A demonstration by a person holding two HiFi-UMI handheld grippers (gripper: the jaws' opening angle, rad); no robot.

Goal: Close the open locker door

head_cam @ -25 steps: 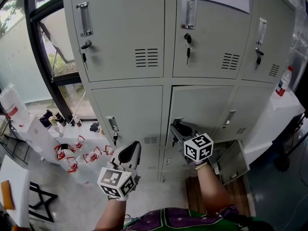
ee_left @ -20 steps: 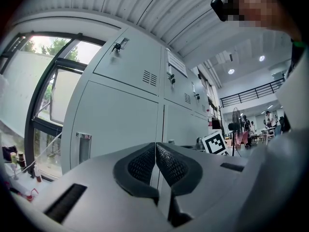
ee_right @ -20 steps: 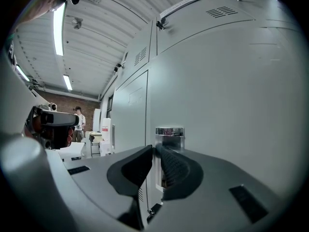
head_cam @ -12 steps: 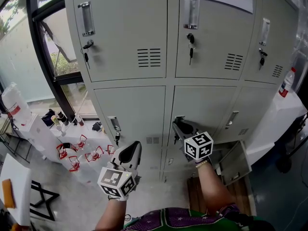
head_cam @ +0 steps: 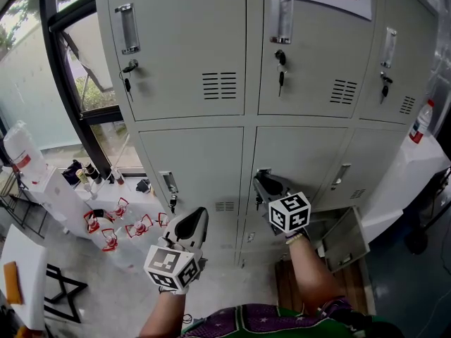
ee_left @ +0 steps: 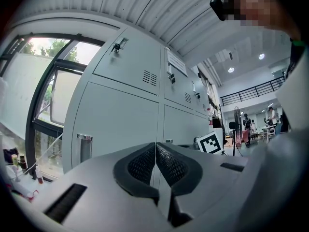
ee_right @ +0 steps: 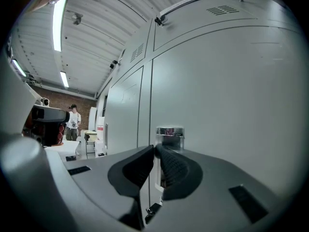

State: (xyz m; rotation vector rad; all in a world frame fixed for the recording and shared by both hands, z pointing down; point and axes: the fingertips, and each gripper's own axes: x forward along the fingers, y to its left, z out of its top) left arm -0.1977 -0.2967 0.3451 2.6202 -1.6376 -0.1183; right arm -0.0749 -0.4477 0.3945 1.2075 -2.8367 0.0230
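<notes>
locker door (head_cam: 296, 160) (ee_right: 231, 105), the middle one of the lower row in the grey bank of lockers, stands upright. in the head view it looks level with the doors on either side of it, or very nearly so. its chrome handle (ee_right: 169, 132) sits at the door's left edge, right beside the vertical seam with the neighbouring door.

the right tool (head_cam: 262, 182) (ee_right: 154, 149) is held level at that handle. its jaws have just been closing and now stand almost together, with only a thin slit between the black pads (ee_right: 176, 168). the handle shows just past the tips, and i cannot tell whether the pads touch it. nothing is seen pinched between them.

the left tool (head_cam: 196, 217) (ee_left: 155, 146) hangs lower and to the left, in front of the lower-left door (head_cam: 190, 160) and clear of it. its ribbed pads are pressed flat together, with nothing between them.

a bottom door (head_cam: 345, 238) to the right of the right forearm leans outward, swung open. a bottle (head_cam: 421, 122) stands on the white surface (head_cam: 402, 174) at the far right.
</notes>
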